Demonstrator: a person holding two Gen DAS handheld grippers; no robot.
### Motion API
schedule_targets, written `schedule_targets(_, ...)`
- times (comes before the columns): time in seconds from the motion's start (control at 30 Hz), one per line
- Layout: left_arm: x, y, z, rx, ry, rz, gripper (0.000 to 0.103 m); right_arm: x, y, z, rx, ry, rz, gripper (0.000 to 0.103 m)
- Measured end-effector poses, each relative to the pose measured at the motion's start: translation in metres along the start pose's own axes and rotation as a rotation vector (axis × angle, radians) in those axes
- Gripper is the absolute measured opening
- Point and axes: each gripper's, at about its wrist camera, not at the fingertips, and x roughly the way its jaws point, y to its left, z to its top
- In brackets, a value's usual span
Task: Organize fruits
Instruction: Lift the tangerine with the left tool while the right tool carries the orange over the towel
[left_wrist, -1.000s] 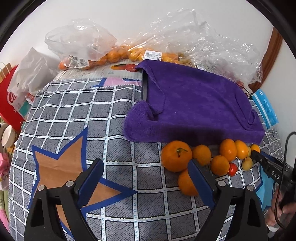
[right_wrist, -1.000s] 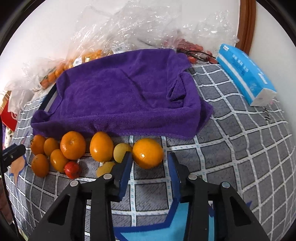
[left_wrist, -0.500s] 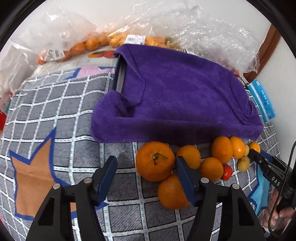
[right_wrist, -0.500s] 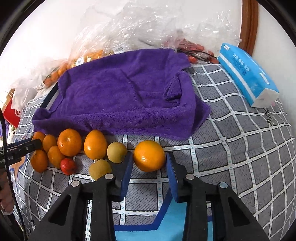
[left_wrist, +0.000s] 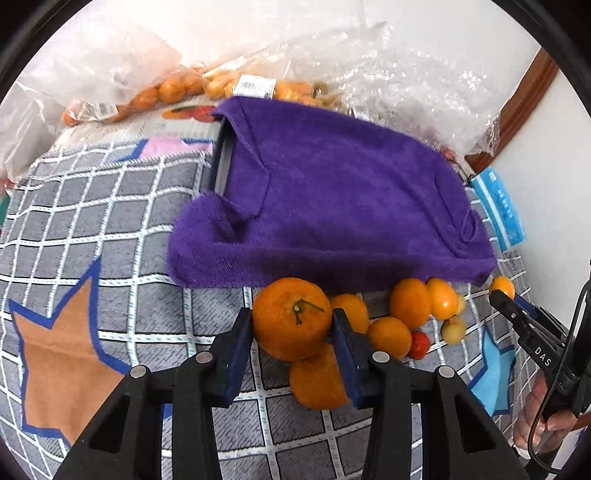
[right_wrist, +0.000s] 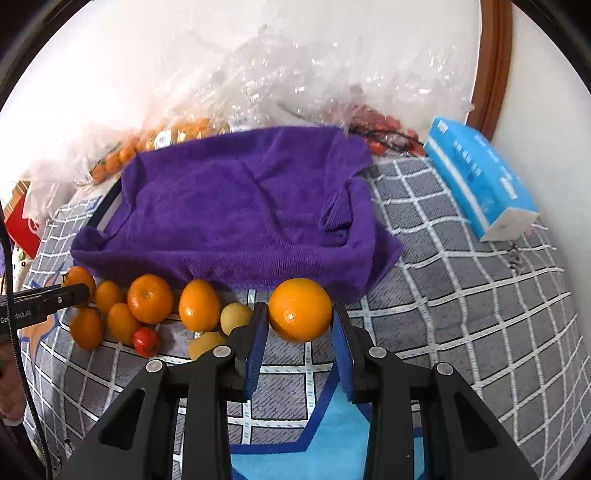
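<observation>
A row of oranges and small yellow and red fruits lies on the checked cloth in front of a purple towel (left_wrist: 332, 206) (right_wrist: 243, 210). My left gripper (left_wrist: 291, 314) has its jaws closing on a large stemmed orange (left_wrist: 291, 325) at the row's left end, and both blue pads touch its sides. Another orange (left_wrist: 317, 380) lies just under it. My right gripper (right_wrist: 299, 308) is shut on a smooth orange (right_wrist: 300, 314) at the row's right end. To its left lie two yellow fruits (right_wrist: 236, 317), more oranges (right_wrist: 150, 298) and a small red fruit (right_wrist: 146, 340).
Clear plastic bags (left_wrist: 177, 88) holding more fruit are heaped behind the towel by the wall. A blue tissue pack (right_wrist: 480, 181) lies at the right. A red bag (right_wrist: 22, 229) stands at the far left. A person's hand (left_wrist: 543, 417) holds the right gripper's handle.
My left gripper moved right onto the stemmed orange and its wide jaws closed around it. My right gripper's jaws narrowed onto its orange and it rose slightly.
</observation>
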Motion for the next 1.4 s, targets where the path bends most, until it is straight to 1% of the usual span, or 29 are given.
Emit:
schedule_targets(0.33, -0.052, -0.006, 0.004, 0.014, -0.091, -0.022, 0.04, -0.044, 0.008, 0.022, 0.005, -0.073, -0.012, 0.034)
schedule_targets(0.47, -0.073, -0.012, 0.012, 0.02, -0.131, -0.033, 0.04, -0.064, 0.013, 0.031, 0.002, -0.111, -0.007, 0.034)
schedule_targets(0.63, -0.095, -0.017, 0.021, 0.03, -0.185, -0.052, 0.04, -0.077, 0.019, 0.043, 0.007, -0.141, -0.002, 0.034)
schedule_targets(0.73, -0.101, -0.02, 0.027, 0.032, -0.206, -0.058, 0.04, -0.084, 0.022, 0.049, -0.002, -0.163, -0.001, 0.034)
schedule_targets(0.97, -0.105, -0.025, 0.039, 0.037, -0.219, -0.068, 0.04, -0.094, 0.019, 0.061, 0.013, -0.201, 0.007, 0.034)
schedule_targets(1.17, -0.109, -0.03, 0.049, 0.044, -0.243, -0.075, 0.04, -0.098, 0.018, 0.07, 0.008, -0.224, 0.003, 0.034)
schedule_targets(1.4, -0.108, -0.036, 0.062, 0.051, -0.251, -0.079, 0.04, -0.096, 0.021, 0.078, -0.002, -0.237, 0.01, 0.034)
